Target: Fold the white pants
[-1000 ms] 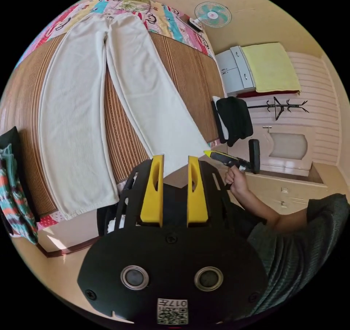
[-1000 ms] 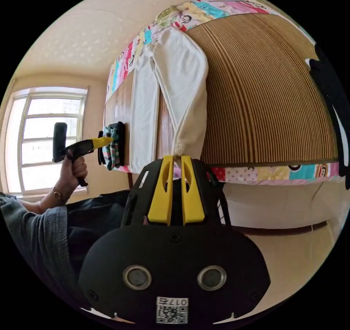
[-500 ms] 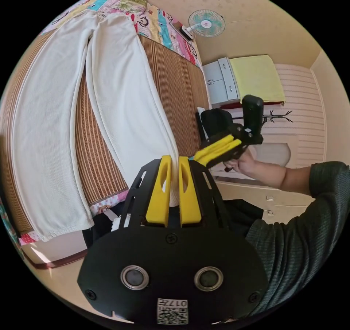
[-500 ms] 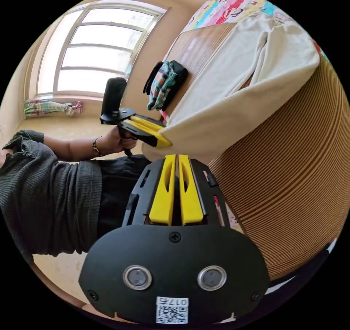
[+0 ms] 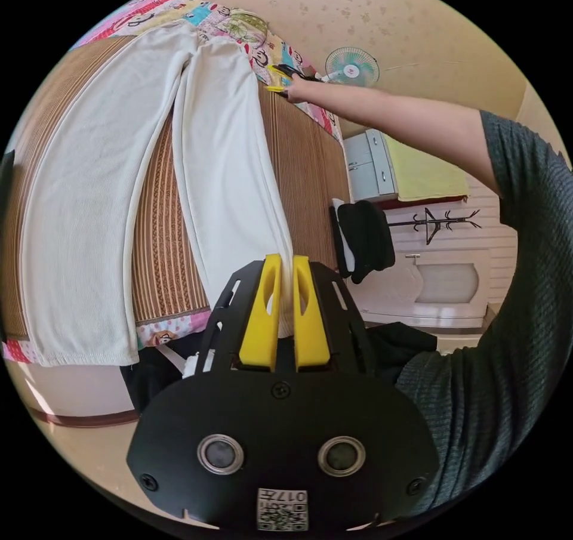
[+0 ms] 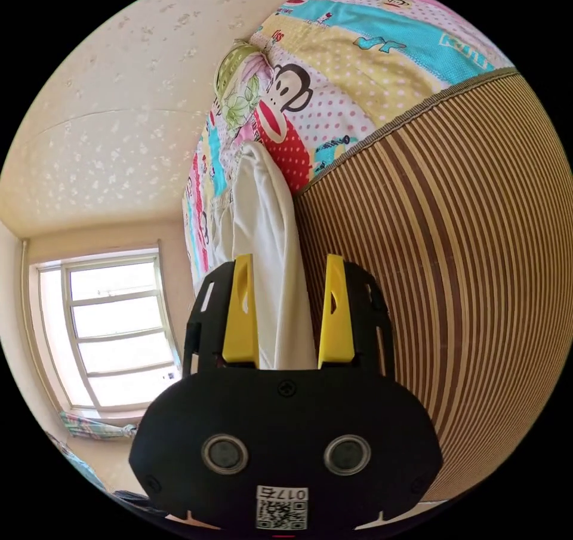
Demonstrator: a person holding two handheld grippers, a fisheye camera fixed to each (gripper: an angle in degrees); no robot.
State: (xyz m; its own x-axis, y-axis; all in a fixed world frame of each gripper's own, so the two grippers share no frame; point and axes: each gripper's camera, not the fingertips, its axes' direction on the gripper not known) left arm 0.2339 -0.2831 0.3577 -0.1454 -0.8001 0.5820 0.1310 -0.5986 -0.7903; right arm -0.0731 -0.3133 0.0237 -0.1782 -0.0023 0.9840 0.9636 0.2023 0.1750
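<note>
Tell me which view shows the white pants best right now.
Left gripper view: the white pants lie spread on the striped mat, both legs visible, one hem pinched in the left gripper. Right gripper view gives a foreshortened strip of them running between the open right gripper.

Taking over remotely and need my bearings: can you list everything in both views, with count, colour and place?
white pants: 1, white, spread flat along the striped mat, one hem lifted off it
striped mat: 1, brown, covering the bed
cartoon sheet: 1, multicoloured, beyond the mat's far edge
fan: 1, teal, on the wall past the bed
cabinet: 1, grey, beside the bed, yellow cloth over it
dark clothing: 1, black, at the bed's side
coat rack: 1, black, against the wall
window: 1, bright, far wall
left claw: yellow, shut on a pants hem
right claw: yellow, open, straddling the pants' waist end
person's arm: reaching across the bed
</note>
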